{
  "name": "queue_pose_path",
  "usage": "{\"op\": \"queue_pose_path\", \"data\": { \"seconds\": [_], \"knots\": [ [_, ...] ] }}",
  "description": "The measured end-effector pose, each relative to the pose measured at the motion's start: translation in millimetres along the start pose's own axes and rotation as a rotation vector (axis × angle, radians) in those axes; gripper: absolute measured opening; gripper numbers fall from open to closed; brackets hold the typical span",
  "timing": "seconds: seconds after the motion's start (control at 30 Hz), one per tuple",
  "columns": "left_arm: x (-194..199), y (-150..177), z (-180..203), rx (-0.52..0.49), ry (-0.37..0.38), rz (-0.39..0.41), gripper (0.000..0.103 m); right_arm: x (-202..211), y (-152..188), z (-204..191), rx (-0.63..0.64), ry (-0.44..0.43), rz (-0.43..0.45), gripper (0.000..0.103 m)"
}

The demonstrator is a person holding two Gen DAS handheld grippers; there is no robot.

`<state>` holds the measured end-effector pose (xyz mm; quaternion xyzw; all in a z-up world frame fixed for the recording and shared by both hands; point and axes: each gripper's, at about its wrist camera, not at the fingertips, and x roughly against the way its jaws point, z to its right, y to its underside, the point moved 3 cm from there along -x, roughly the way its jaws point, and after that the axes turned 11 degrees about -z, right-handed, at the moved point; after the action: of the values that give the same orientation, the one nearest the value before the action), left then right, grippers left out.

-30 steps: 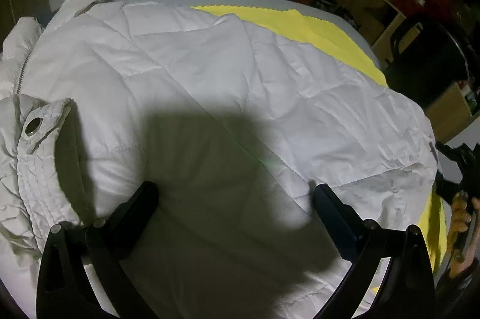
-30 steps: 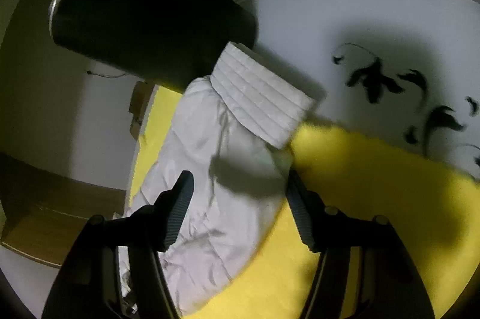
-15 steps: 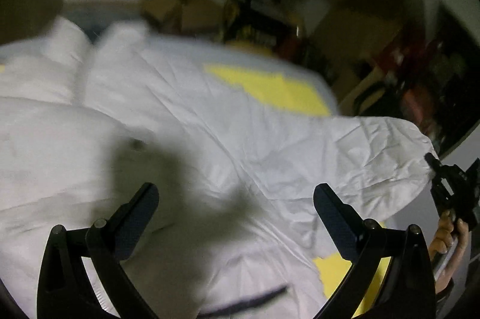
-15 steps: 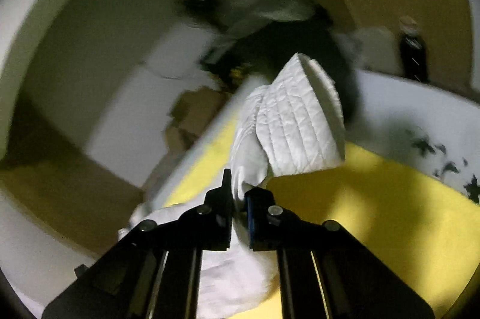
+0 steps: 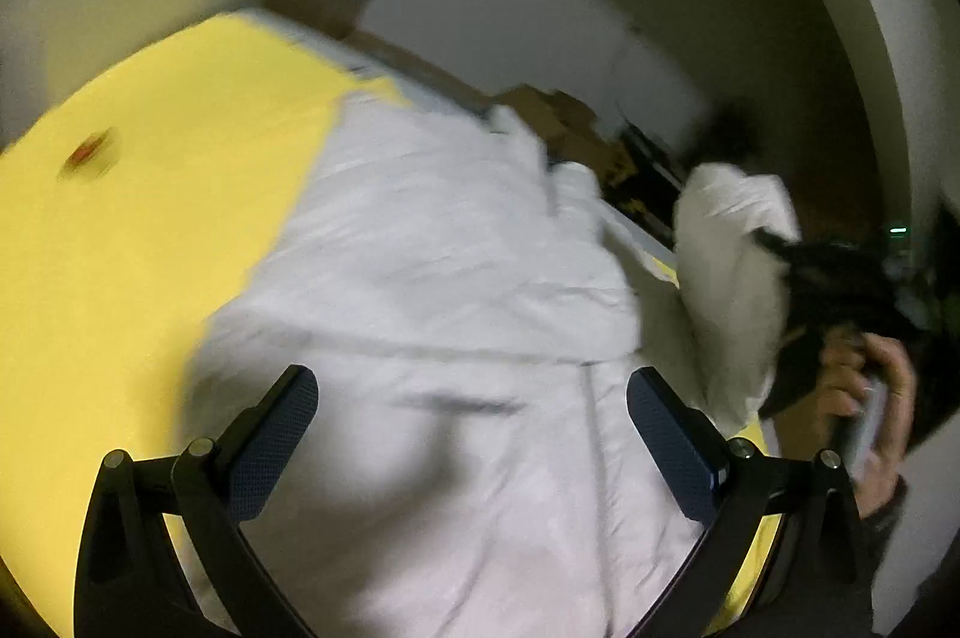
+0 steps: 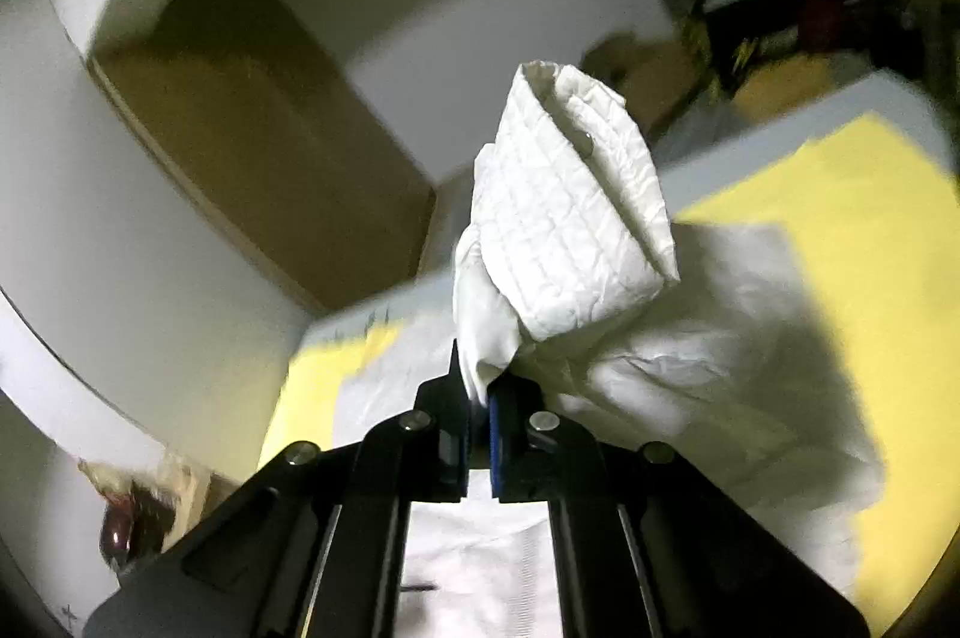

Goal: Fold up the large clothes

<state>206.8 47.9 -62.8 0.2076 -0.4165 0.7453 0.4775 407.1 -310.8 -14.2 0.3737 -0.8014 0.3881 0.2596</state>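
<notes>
My right gripper (image 6: 480, 401) is clamped on a thin pinch of the white jacket's sleeve (image 6: 570, 212), cuff lifted clear of the yellow cloth (image 6: 840, 194); my left gripper (image 5: 474, 434) hangs wide and empty over the jacket (image 5: 432, 278) spread there. I judge that the slick fabric could slip from so small a bite, or the raised sleeve could drag the body askew. Dim room, pale walls, cardboard boxes (image 5: 558, 122) behind the table.

White quilted jacket (image 5: 432, 290), sleeve (image 6: 570, 218) raised
</notes>
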Motion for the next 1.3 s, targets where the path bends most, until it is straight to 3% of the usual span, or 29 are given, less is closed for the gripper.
{"op": "queue_pose_path", "data": {
  "seconds": [0.1, 0.23, 0.3, 0.33, 0.37, 0.43, 0.57, 0.63, 0.7, 0.77, 0.83, 0.9, 0.93, 0.97, 1.03, 1.13, 1.2, 1.27, 1.3],
  "knots": [
    [16.6, 25.3, -40.8, 0.072, 0.017, 0.004, 0.103, -69.2, 12.1, -16.7, 0.02, 0.062, -0.074, 0.004],
    [26.2, 46.8, -67.8, 0.103, 0.025, 0.007, 0.103, -127.6, 25.0, -25.5, 0.06, 0.187, -0.117, 0.005],
    [28.4, 52.5, -72.0, 0.104, 0.048, 0.008, 0.103, -144.7, 39.5, -23.2, 0.082, 0.234, -0.181, 0.014],
    [28.1, 54.3, -70.8, 0.094, 0.058, 0.009, 0.103, -155.8, 46.5, -21.7, 0.107, 0.243, -0.229, 0.031],
    [33.7, 57.4, -74.2, 0.083, 0.063, 0.01, 0.103, -159.8, 58.2, -18.9, 0.128, 0.228, -0.286, 0.059],
    [33.2, 59.9, -71.7, 0.052, 0.076, 0.012, 0.103, -162.1, 71.3, -19.4, 0.143, 0.192, -0.324, 0.07],
    [31.9, 64.6, -66.3, 0.005, 0.107, 0.013, 0.103, -118.5, 68.5, -34.1, 0.171, 0.094, -0.214, 0.069],
    [30.9, 65.6, -63.6, 0.001, 0.113, 0.014, 0.103, -91.9, 47.0, -28.9, 0.128, 0.123, -0.099, 0.069],
    [28.7, 66.4, -61.4, 0.009, 0.119, 0.009, 0.103, -87.7, 23.9, -21.6, 0.057, 0.141, -0.057, 0.066],
    [24.6, 68.3, -60.4, 0.019, 0.118, -0.001, 0.103, -102.8, 6.9, -17.8, 0.017, 0.123, -0.079, 0.055],
    [24.3, 70.3, -60.0, 0.031, 0.115, -0.005, 0.103, -130.9, 0.7, -16.0, 0.027, 0.107, -0.135, 0.053],
    [25.3, 73.1, -61.2, 0.036, 0.11, -0.005, 0.103, -171.7, 18.2, -7.8, 0.045, 0.099, -0.292, 0.053],
    [26.7, 74.8, -62.9, 0.042, 0.106, -0.006, 0.103, -200.5, 31.7, 0.3, 0.051, 0.122, -0.411, 0.053],
    [28.5, 76.4, -64.8, 0.047, 0.104, -0.007, 0.103, -207.6, 43.6, 3.3, 0.078, 0.158, -0.428, 0.053],
    [33.6, 78.5, -70.8, 0.06, 0.105, -0.007, 0.103, -196.7, 52.5, -3.2, 0.155, 0.16, -0.396, 0.053],
    [40.0, 77.7, -81.4, 0.069, 0.079, -0.026, 0.103, -143.8, 61.2, -2.0, 0.145, 0.054, -0.343, 0.055],
    [45.1, 75.4, -87.3, 0.059, 0.058, -0.043, 0.103, -85.0, 69.9, 7.1, 0.167, 0.016, -0.267, 0.064],
    [51.3, 71.3, -94.3, 0.051, 0.027, -0.051, 0.103, -29.4, 84.8, 23.7, 0.164, 0.017, -0.192, 0.08],
    [53.5, 69.8, -98.4, 0.054, 0.01, -0.059, 0.103, -0.1, 92.7, 34.5, 0.161, 0.012, -0.157, 0.08]
  ]
}}
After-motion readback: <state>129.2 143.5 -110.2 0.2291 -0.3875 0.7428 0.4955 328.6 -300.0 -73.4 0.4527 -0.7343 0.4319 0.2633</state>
